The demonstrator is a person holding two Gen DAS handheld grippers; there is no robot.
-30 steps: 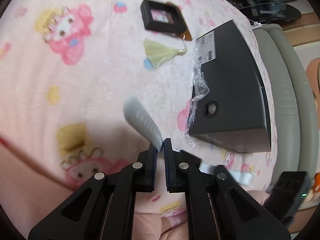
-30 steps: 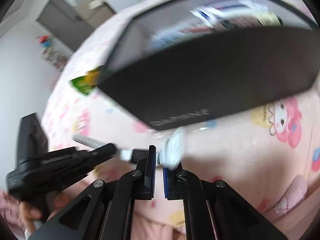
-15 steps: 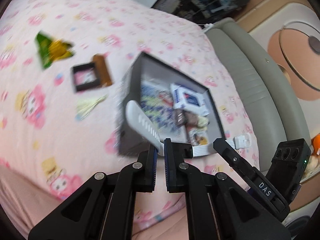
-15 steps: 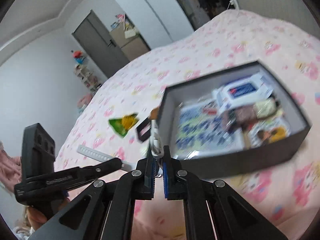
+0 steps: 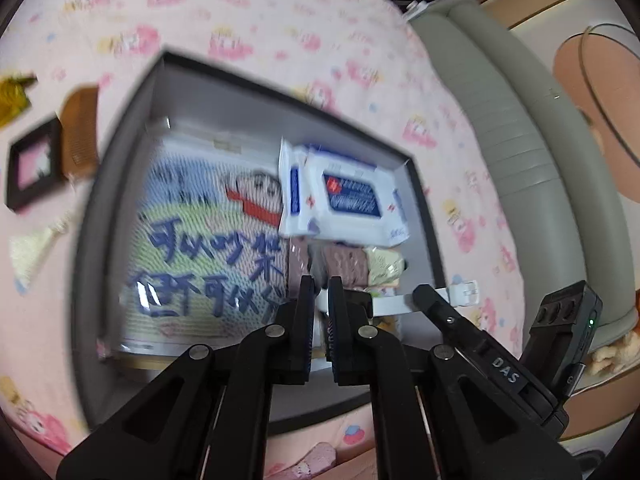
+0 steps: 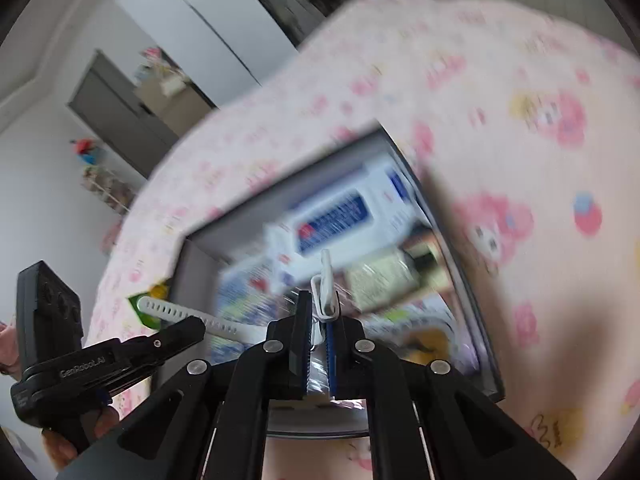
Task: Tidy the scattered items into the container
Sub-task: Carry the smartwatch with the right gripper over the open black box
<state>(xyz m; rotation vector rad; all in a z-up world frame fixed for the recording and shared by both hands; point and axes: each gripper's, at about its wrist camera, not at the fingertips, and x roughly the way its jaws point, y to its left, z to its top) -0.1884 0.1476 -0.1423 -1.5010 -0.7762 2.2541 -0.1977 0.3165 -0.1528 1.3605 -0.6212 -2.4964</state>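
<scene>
"DAS" stands on the right gripper [image 5: 460, 320]; "GenRobot.AI" on the left gripper [image 6: 176, 332].

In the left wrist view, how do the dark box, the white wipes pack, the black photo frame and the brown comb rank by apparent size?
1. dark box
2. white wipes pack
3. black photo frame and brown comb: look alike, and blur makes ranking unsure.

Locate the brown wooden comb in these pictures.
In the left wrist view the brown wooden comb lies on the pink cartoon blanket at the left, between the black square picture frame and the dark grey open box.
</scene>
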